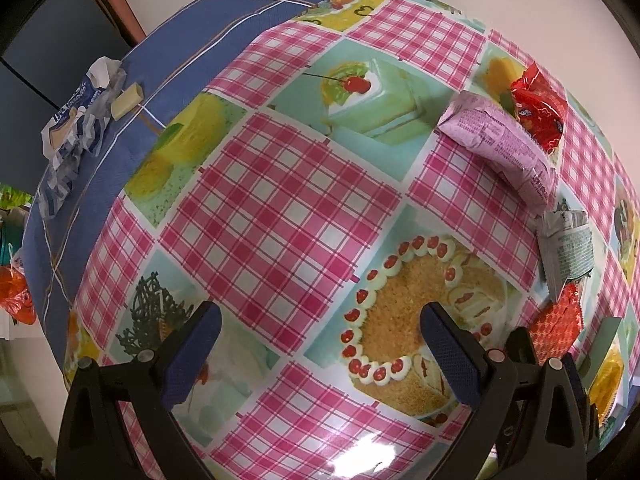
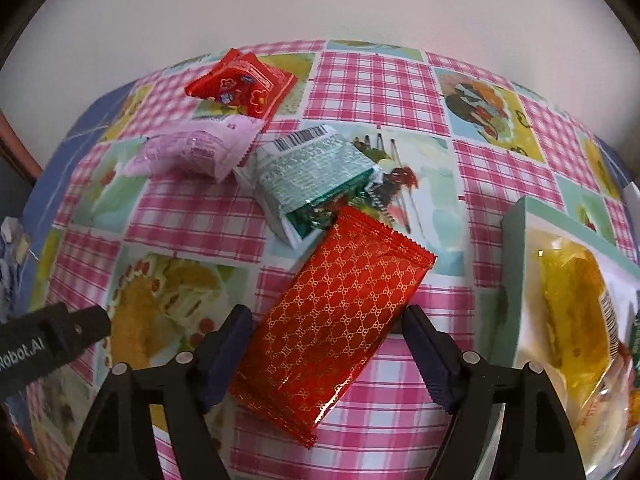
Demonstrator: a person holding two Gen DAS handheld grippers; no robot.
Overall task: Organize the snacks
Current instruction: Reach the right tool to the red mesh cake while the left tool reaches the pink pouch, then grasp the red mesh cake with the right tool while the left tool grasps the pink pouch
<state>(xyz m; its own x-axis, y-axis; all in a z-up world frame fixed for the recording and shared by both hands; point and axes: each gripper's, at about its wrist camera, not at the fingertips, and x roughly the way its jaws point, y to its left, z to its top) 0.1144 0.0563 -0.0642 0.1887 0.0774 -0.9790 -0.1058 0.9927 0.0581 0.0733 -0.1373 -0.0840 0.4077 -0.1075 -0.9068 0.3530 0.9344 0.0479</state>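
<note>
Lying in the pale green box (image 2: 516,280): a yellow snack packet (image 2: 576,304); both hand-held grippers spread, empty.

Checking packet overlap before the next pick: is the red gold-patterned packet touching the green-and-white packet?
Touching. The right wrist view shows the red gold-patterned packet's top corner lying over the green-and-white packet's open end, no tablecloth visible between them.

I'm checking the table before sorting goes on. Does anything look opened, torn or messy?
Yes. A crumpled blue-and-white wrapper lies torn open on the blue cloth at the table's far left, a pale bar loose beside it. Among the sealed snacks, the green packet gapes open at one end.
</note>
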